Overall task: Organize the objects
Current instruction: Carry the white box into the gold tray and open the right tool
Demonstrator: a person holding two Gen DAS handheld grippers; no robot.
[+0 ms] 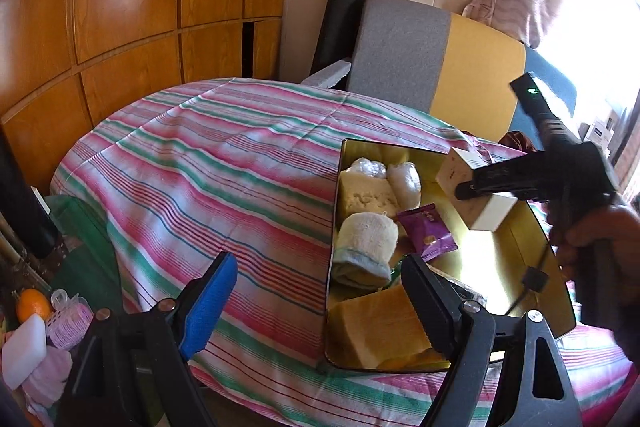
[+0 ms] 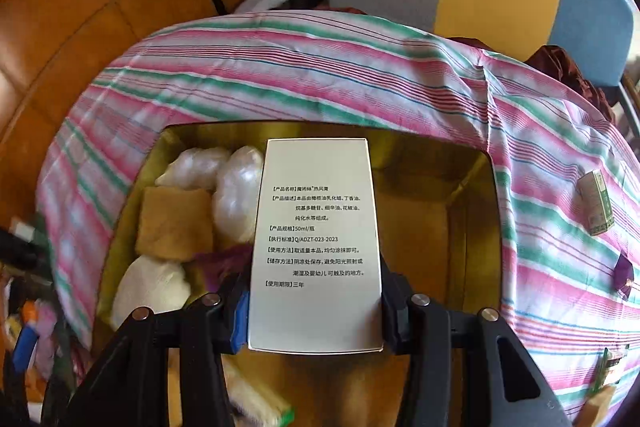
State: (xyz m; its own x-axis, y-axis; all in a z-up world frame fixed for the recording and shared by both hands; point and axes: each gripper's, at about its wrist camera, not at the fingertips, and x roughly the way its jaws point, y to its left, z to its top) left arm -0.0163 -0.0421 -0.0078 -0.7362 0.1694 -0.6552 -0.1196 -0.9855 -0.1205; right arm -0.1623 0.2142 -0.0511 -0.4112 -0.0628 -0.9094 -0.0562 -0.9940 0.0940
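My right gripper (image 2: 316,315) is shut on a white carton (image 2: 316,227) with printed text, pinched by its two long sides. It hangs tilted over the open gold tin (image 2: 440,151). In the left wrist view the same carton (image 1: 454,171) sits in the right gripper (image 1: 476,185) above the tin's (image 1: 339,187) far right part. The tin holds a yellow sponge (image 1: 368,195), a rolled white cloth (image 1: 366,243), a purple sachet (image 1: 428,231) and wrapped white bundles (image 1: 404,183). My left gripper (image 1: 320,307) stands open at the tin's near left corner, with nothing between its fingers.
A striped pink and green cloth (image 1: 208,163) covers the round table. A small green and white carton (image 2: 598,203) and a purple sachet (image 2: 624,273) lie on it right of the tin. A grey and yellow chair (image 1: 400,47) stands behind. An orange (image 1: 33,303) and sponges (image 1: 24,351) lie low left.
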